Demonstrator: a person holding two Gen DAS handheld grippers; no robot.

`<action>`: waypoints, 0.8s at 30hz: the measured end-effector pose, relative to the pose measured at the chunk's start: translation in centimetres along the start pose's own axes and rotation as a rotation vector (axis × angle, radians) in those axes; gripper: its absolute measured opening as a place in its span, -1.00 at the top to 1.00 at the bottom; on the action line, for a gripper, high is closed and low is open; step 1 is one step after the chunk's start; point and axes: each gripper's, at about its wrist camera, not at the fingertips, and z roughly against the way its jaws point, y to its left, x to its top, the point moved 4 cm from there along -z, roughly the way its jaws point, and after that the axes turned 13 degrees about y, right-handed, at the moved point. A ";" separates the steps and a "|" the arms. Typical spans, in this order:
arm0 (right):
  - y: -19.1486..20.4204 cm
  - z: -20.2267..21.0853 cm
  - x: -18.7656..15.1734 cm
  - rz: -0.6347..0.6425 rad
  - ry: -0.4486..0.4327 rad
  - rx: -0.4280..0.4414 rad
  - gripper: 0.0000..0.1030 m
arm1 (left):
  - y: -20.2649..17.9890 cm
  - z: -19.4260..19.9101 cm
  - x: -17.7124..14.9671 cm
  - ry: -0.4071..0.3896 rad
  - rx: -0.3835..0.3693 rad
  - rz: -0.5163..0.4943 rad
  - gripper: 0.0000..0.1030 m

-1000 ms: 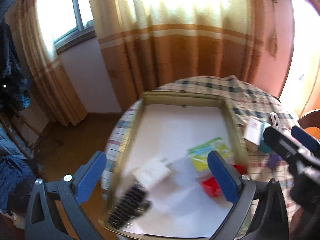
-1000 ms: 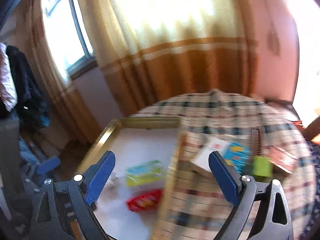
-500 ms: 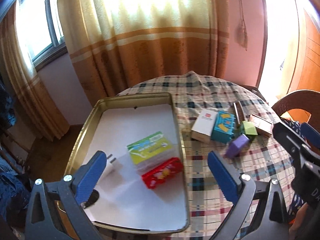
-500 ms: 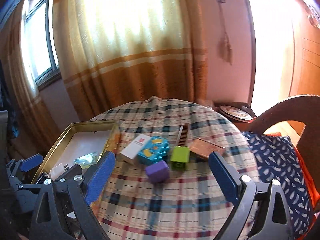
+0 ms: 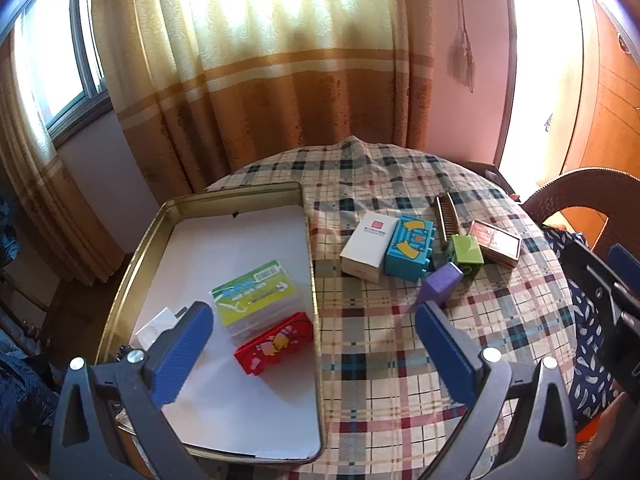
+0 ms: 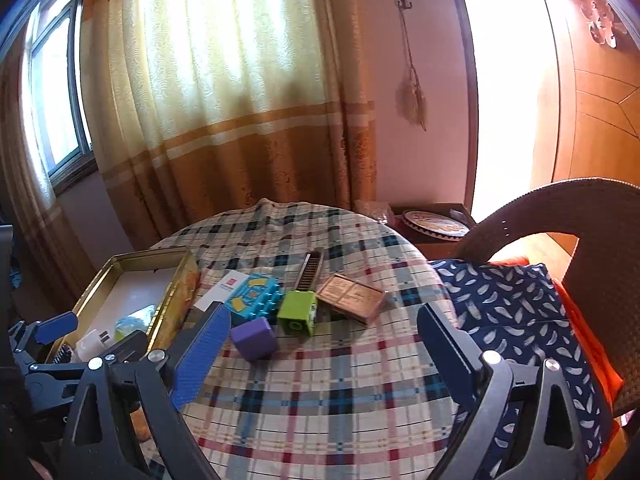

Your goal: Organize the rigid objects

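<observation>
- Both grippers have swung right from the gold tray toward the loose objects.
- Left gripper gapes wide, empty.
- Right gripper wide, empty; purple block lies just ahead between its fingers, untouched.

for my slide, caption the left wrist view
Open left gripper above gold tray; loose blocks like purple block wait.

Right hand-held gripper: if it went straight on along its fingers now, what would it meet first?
The right hand-held gripper is open and empty. Straight ahead lies the checked tablecloth, then probably the green block, with the purple block just left of the line. Depth is unclear.
</observation>
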 end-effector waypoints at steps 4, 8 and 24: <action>-1.1 -0.2 0.0 -0.008 0.002 -0.013 -0.86 | -0.6 -0.4 0.1 0.009 -0.004 -0.011 -0.99; -1.8 -0.4 0.0 -0.016 0.003 -0.019 -0.86 | -1.4 -0.8 0.3 0.018 -0.006 -0.024 -0.99; -4.4 -1.1 0.2 -0.041 0.010 -0.050 -0.86 | -5.2 -2.5 1.1 0.047 -0.071 -0.065 -0.99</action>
